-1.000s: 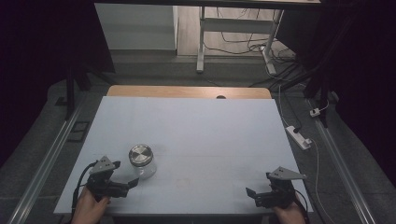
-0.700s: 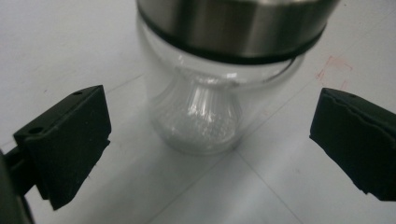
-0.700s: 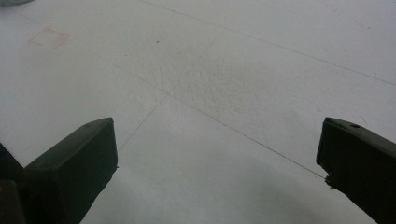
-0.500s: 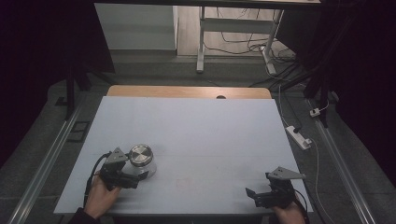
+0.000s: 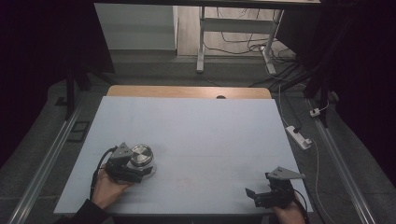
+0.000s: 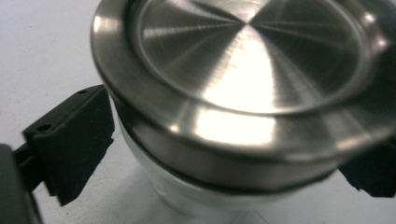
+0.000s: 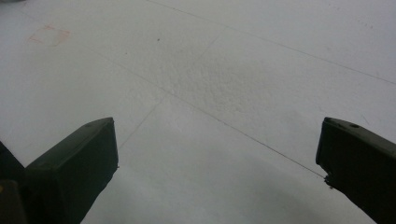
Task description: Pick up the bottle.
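- The left gripper [image 5: 135, 173] sits low at the near-left of the table [image 5: 205, 126], its jaws either side of the jar [image 5: 141, 158], a clear jar with a brushed metal lid [image 6: 252, 70] standing upright; the jaws have just been closing with the jar between them
- In the left gripper view one black pad [image 6: 74, 140] stands just off the glass wall below the lid rim, with a sliver of table showing between; the other is half hidden behind the lid, so I judge the jaws not yet pressing, set low to take the body and not the lid
- The jar stands near the left edge and not far from the near edge, so the safer room for moving it lies toward the middle and the far side, where the tabletop is bare
- The right gripper [image 5: 261, 196] rests at the near-right corner, close to the near edge and well apart from the jar, likely parked out of the way
- Its jaws stand wide apart over bare table with nothing between them, as the right gripper view shows
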Motion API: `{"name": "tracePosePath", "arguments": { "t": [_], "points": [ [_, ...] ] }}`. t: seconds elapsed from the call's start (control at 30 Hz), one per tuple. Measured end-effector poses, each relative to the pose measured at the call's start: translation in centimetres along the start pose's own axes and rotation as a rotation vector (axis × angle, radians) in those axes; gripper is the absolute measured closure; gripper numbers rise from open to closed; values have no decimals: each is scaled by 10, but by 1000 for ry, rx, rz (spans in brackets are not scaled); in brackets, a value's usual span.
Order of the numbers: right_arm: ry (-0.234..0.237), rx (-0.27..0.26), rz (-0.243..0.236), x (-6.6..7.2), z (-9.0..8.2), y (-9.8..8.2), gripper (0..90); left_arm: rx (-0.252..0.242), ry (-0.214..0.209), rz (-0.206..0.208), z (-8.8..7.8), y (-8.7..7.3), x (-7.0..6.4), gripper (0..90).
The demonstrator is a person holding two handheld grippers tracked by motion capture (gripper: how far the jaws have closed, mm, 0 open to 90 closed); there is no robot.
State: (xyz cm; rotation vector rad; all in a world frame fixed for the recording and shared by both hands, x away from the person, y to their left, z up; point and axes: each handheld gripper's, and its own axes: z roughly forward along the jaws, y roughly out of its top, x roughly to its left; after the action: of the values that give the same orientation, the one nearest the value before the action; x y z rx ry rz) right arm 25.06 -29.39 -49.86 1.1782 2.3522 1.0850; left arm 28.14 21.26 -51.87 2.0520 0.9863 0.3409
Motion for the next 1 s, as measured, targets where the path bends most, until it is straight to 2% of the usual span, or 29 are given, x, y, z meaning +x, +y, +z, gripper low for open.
{"name": "tracePosePath", "arguments": {
  "t": [0.1,0.2,0.23,0.5,1.0],
  "points": [
    [0,1,-3,0,0,0,0,14,10,13,2,1,-1,65],
    [-1,3,-7,0,0,0,0,9,-12,18,2,1,-1,121],
    [-1,3,-8,0,0,0,0,11,-7,26,2,1,-1,137],
    [-3,3,-8,1,0,0,0,-13,7,46,2,-2,-3,150],
    [-4,-5,-7,0,0,0,0,25,30,30,2,4,-6,155]
  ]
}}
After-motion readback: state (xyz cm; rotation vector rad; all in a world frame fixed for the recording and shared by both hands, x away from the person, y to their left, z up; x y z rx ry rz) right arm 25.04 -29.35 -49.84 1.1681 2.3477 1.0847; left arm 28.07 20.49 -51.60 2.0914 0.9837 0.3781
